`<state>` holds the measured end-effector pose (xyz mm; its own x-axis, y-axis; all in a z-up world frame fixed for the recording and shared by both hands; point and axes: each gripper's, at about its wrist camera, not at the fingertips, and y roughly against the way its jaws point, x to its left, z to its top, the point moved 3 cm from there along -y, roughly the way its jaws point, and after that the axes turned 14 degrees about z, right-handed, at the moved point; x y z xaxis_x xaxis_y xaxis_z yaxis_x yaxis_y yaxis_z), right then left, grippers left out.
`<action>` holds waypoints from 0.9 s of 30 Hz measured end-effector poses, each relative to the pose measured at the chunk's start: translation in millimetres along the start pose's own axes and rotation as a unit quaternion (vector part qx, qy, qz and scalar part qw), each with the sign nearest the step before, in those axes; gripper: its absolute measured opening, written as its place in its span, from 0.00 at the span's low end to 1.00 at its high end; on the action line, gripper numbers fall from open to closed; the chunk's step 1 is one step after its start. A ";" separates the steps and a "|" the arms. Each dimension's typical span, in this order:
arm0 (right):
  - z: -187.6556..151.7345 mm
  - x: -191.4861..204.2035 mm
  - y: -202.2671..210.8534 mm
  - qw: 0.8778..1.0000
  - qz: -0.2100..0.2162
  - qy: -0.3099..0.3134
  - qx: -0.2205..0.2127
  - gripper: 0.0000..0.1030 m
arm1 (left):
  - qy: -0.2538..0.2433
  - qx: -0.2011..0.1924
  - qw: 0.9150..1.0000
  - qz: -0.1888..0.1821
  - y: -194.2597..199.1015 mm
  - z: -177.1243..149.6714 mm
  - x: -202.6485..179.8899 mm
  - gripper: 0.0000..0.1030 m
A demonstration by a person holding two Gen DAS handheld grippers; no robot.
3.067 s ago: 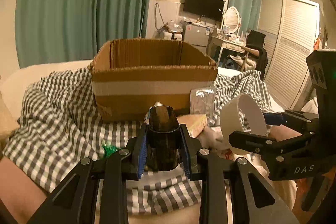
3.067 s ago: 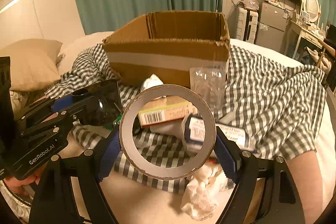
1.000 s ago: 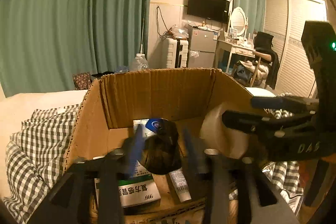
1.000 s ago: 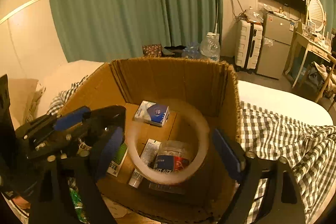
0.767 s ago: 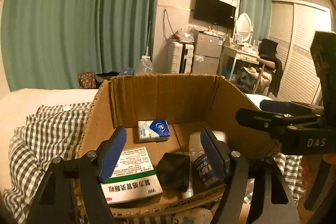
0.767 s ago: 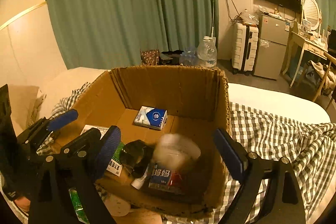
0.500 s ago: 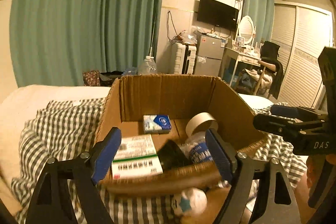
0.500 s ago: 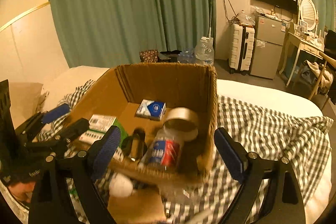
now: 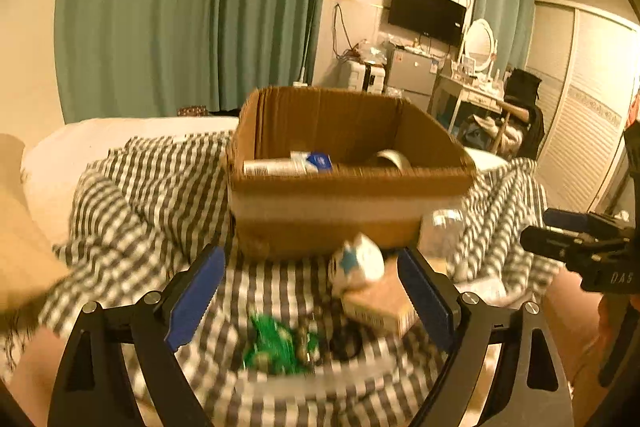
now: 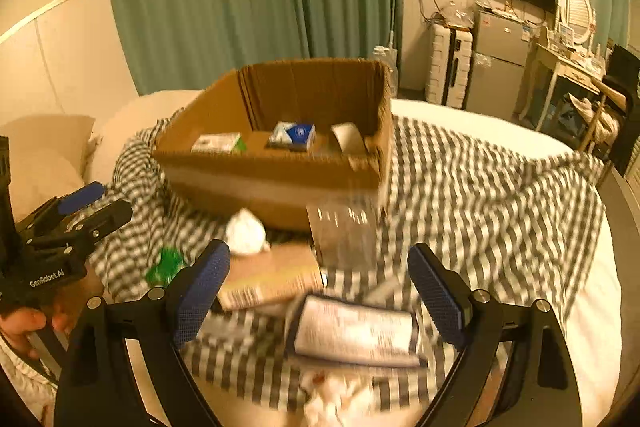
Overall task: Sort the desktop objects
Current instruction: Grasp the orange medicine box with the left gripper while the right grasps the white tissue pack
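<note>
We see the cardboard box on the checked cloth, already holding sorted items. Left gripper, jaws just opened, and right gripper gape empty above the remaining carton and green wrapper, presumably choosing next picks.

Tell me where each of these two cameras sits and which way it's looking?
Left wrist: rides the left gripper, looking forward and down past its open blue-padded fingers at the cardboard box; the right gripper shows at the right edge.
Right wrist: rides the right gripper, fingers also open, facing the same box; the left gripper and a hand show at the left edge.
Shared: box, checked cloth, green curtain.
</note>
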<state>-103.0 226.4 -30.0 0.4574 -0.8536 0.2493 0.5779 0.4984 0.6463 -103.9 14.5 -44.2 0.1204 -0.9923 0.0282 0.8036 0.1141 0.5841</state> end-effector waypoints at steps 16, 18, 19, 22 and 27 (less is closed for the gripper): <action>-58.2 -7.8 -19.2 0.997 -0.020 0.012 0.073 0.88 | -0.101 0.035 0.993 -0.043 -25.8 -66.0 -76.4 0.89; -58.5 -3.0 -26.9 0.995 -0.026 0.037 0.086 0.88 | -0.118 0.032 0.991 -0.044 -35.0 -65.1 -84.7 0.89; -58.4 -0.2 -33.8 0.993 -0.030 0.055 0.098 0.88 | -0.126 0.030 0.991 -0.044 -38.4 -64.7 -87.4 0.89; -58.5 2.6 -50.7 0.988 -0.035 0.084 0.127 0.84 | -0.158 0.026 0.986 -0.039 -53.6 -64.3 -94.6 0.89; -54.8 -6.2 -78.4 0.981 -0.037 0.085 0.170 0.39 | -0.199 0.032 0.979 -0.036 -79.4 -67.5 -101.1 0.89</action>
<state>-114.1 200.9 -121.7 0.5461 -0.8332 0.0870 0.3679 0.3318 0.8686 -140.5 108.9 -148.2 -0.1824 -0.9393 0.2905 0.7620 0.0517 0.6455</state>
